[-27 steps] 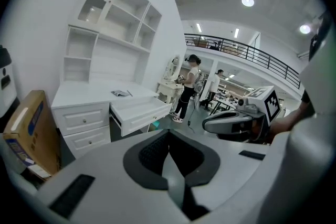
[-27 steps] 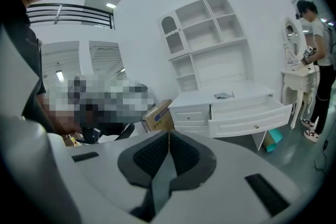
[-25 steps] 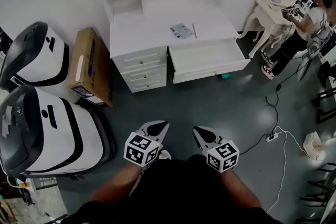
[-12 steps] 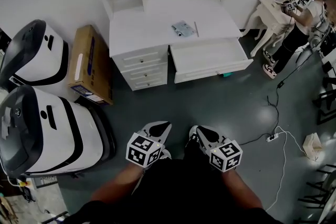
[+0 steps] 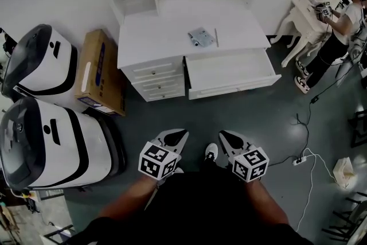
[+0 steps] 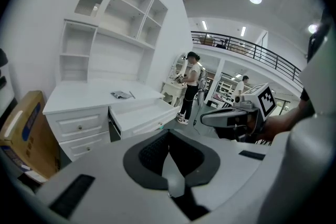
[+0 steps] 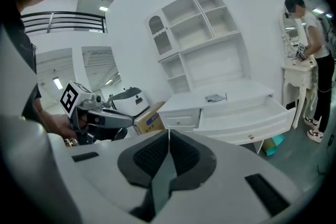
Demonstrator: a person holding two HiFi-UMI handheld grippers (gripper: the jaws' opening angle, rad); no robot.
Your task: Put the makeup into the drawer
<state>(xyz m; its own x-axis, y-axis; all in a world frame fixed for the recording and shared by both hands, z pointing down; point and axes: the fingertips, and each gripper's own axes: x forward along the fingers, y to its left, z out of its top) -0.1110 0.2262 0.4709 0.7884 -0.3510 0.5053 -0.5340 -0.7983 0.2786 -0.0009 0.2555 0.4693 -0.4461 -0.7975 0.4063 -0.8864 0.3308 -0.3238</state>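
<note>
A small silvery makeup packet (image 5: 199, 37) and a thin stick (image 5: 216, 37) lie on the white dresser top (image 5: 155, 34). Below them the wide right-hand drawer (image 5: 229, 70) stands pulled open; its inside looks bare. My left gripper (image 5: 178, 135) and right gripper (image 5: 224, 136) hang side by side over the grey floor, well short of the dresser. Both are shut with nothing between the jaws. The left gripper view shows the packet (image 6: 122, 94) and drawer (image 6: 139, 115) far ahead; the right gripper view shows the same packet (image 7: 214, 97) and drawer (image 7: 247, 115).
A cardboard box (image 5: 100, 74) leans beside the dresser's left. Two large white-and-black machines (image 5: 40, 60) (image 5: 51, 143) stand at the left. A person (image 5: 341, 20) stands at a dressing table far right. A cable with a power strip (image 5: 298, 160) lies on the floor at the right.
The dresser has come nearer and sits lower in the head view; both grippers moved forward with me, still shut. The person at the right has shifted slightly.
</note>
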